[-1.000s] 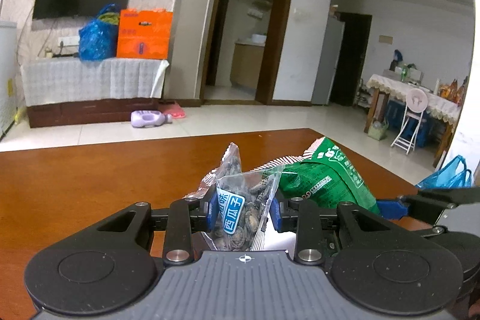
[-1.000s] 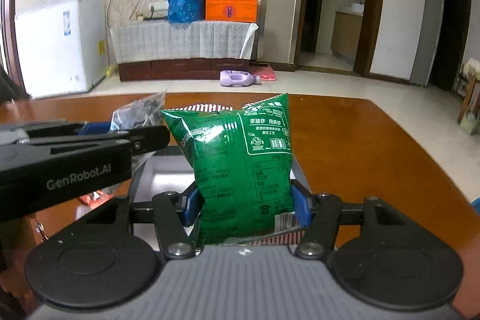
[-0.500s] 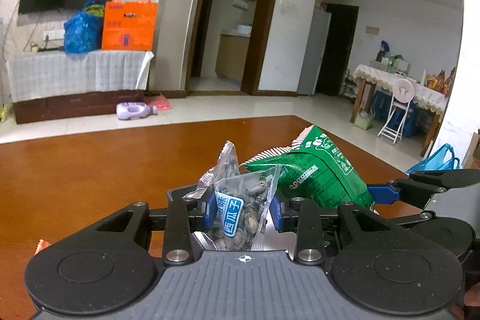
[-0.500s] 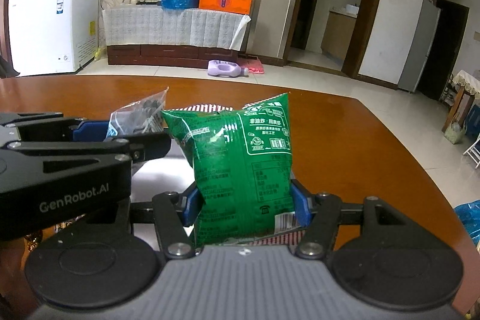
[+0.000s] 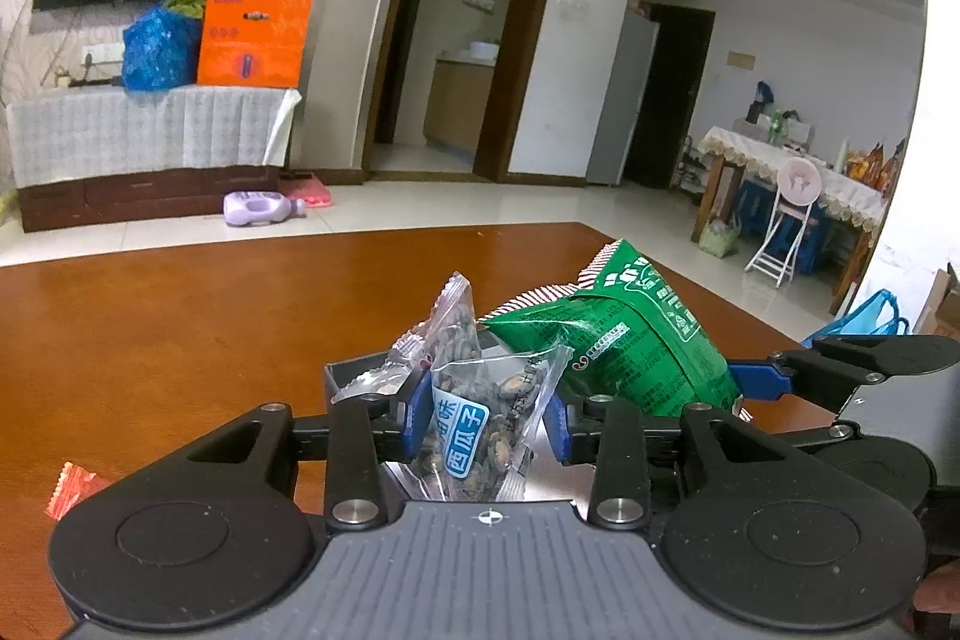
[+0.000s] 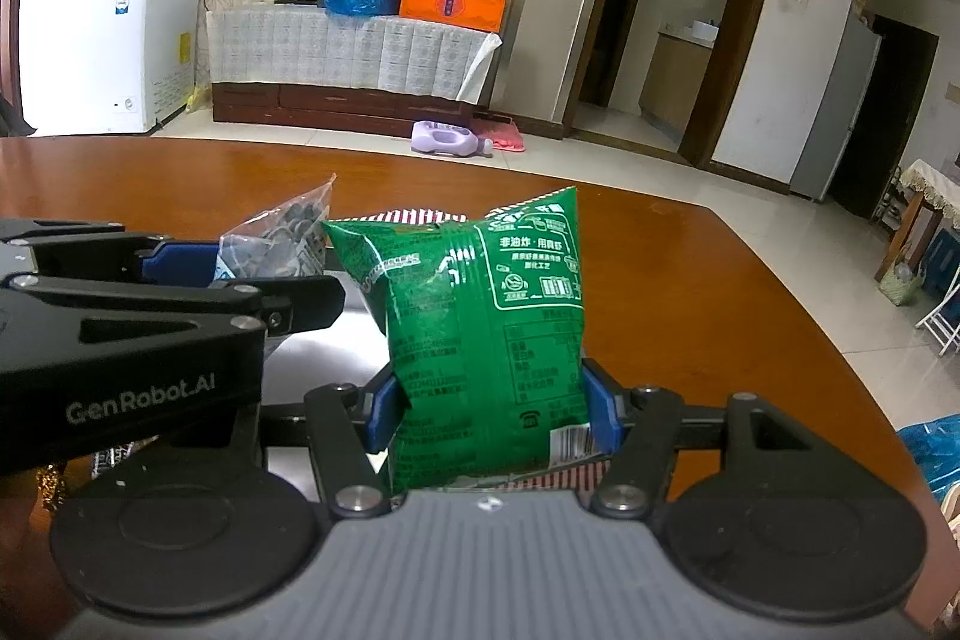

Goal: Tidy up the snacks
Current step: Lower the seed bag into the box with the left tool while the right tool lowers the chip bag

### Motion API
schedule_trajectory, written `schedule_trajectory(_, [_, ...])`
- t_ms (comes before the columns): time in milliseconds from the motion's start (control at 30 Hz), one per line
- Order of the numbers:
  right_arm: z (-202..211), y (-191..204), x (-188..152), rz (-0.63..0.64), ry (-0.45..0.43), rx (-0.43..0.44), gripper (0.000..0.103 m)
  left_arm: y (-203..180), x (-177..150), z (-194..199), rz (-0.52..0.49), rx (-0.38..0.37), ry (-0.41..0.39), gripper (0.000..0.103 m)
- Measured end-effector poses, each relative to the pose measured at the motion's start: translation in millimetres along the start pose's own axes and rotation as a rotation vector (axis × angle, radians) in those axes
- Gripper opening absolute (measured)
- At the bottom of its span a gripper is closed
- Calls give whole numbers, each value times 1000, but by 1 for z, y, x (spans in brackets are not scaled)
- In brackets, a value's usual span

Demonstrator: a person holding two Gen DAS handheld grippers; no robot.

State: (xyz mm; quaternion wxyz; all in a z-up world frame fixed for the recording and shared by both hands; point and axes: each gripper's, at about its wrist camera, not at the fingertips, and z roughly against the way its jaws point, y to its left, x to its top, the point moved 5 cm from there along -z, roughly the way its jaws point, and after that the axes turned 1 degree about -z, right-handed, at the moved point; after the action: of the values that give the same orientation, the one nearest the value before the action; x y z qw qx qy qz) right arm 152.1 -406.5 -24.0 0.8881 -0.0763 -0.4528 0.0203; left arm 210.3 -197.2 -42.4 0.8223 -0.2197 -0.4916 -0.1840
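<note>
Two hand-held tools hovered side by side above a shallow open box (image 5: pixel 354 377) on a brown wooden tabletop (image 5: pixel 180 328), each with a snack between its blue pads. The left tool (image 5: pixel 485 415) held a clear packet of melon seeds (image 5: pixel 474 418) upright; its jaws were opening, and compared with a second earlier a gap had appeared beside the right pad, while the left pad still touched the plastic. That reads as a release under way, so the seeds were likely about to drop into the box just beneath and ahead of the tool. The right tool (image 6: pixel 489 409), immediately to the right of the left one, remained clamped on a green snack bag (image 6: pixel 480 316), which stood tall between its pads and had not shifted over the last second; it probably waited its turn.

The box's dark far rim showed just beyond the left tool's fingertips, and its pale floor lay under both tools. A second clear packet (image 5: pixel 447 328) poked up just past the seeds. The two tools sat very close, nearly touching, leaving little sideways room between them. Ahead of both, the tabletop ran bare to its far edge. A small red wrapper (image 5: pixel 72 487) lay to the left of the left tool, well apart.
</note>
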Motion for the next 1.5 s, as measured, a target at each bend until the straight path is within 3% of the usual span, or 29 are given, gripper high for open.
schedule_trajectory(100, [-1,2,-1,4,-1,-2,61,-1,-1,1,21,-26,9,46])
schedule_trajectory(433, [-1,5,-1,9,-2,-4,61,-4,0,-1,29,-39,19,50])
schedule_trajectory(600, [-1,4,-1,8,-3,-5,61,-5,2,1,34,-45,16,59])
schedule_trajectory(1500, [5,-1,-3,1,-45,-10,66,-6,2,7,41,-40,-8,73])
